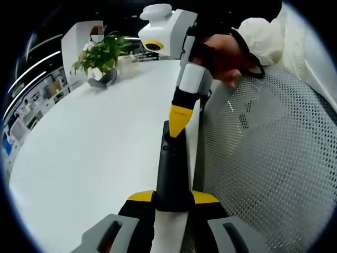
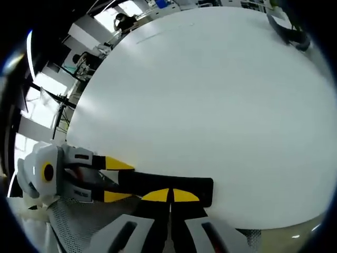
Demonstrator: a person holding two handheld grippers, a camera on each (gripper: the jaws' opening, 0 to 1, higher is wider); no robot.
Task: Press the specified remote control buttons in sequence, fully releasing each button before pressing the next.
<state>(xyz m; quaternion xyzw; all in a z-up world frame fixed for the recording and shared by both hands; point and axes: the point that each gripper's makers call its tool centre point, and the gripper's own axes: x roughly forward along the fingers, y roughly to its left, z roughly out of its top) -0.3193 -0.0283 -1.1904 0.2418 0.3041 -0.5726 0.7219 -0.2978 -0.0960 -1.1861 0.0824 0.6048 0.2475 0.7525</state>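
In the left gripper view, the left gripper (image 1: pixel 172 203) pinches the near end of a black remote control (image 1: pixel 171 168) between its yellow-tipped jaws. The remote runs straight ahead from the jaws, lying along the edge of the white counter (image 1: pixel 89 158). At the remote's far end, the right gripper (image 1: pixel 178 126) comes down from above, its yellow tips pressed together into a single point that touches the remote's upper face near a small button. A person's hand (image 1: pixel 226 55) in a white sleeve holds that gripper. To the right of the remote lies a grey mesh surface (image 1: pixel 268 158). Far ahead and left, a potted plant (image 1: pixel 102 58) stands on the counter.

In the right gripper view, the right gripper (image 2: pixel 169 196) has its yellow tips meeting with no gap, resting on the remote control (image 2: pixel 168 187), which lies crosswise just ahead of the jaws at the counter's (image 2: pixel 210 95) near edge. From the left, the left gripper (image 2: pixel 118 180) clamps the remote's end, one yellow finger above and one below. Beyond, the counter stretches away.
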